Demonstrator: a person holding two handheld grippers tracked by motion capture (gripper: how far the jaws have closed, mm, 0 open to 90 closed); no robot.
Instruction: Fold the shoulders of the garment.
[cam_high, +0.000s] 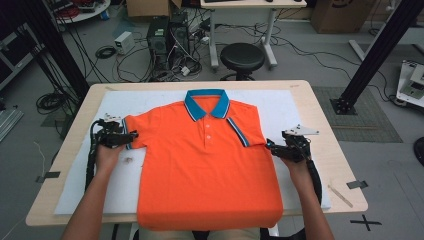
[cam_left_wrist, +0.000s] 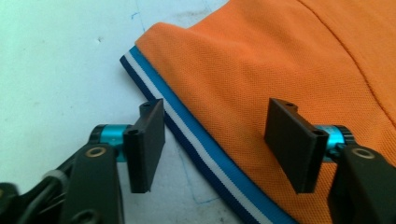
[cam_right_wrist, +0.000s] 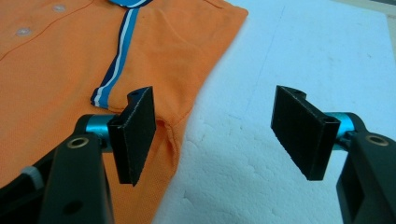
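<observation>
An orange polo shirt (cam_high: 207, 165) with a blue collar (cam_high: 206, 102) lies flat, front up, on a white foam board (cam_high: 280, 102). My left gripper (cam_high: 132, 136) sits at the shirt's left sleeve end. In the left gripper view its jaws (cam_left_wrist: 217, 135) stand apart astride the blue-and-white striped cuff (cam_left_wrist: 187, 135), one over the board and one over orange cloth (cam_left_wrist: 280, 60), not pressing. My right gripper (cam_high: 270, 146) is at the shirt's right edge. Its open jaws (cam_right_wrist: 215, 126) straddle that edge, under the folded-in sleeve with its striped cuff (cam_right_wrist: 116, 56).
The board lies on a wooden table (cam_high: 327, 150). A small scrap (cam_high: 128, 160) rests on the board near my left hand. The shirt's hem (cam_high: 210, 222) hangs over the near edge. A black stool (cam_high: 242, 57) and cables stand beyond the table.
</observation>
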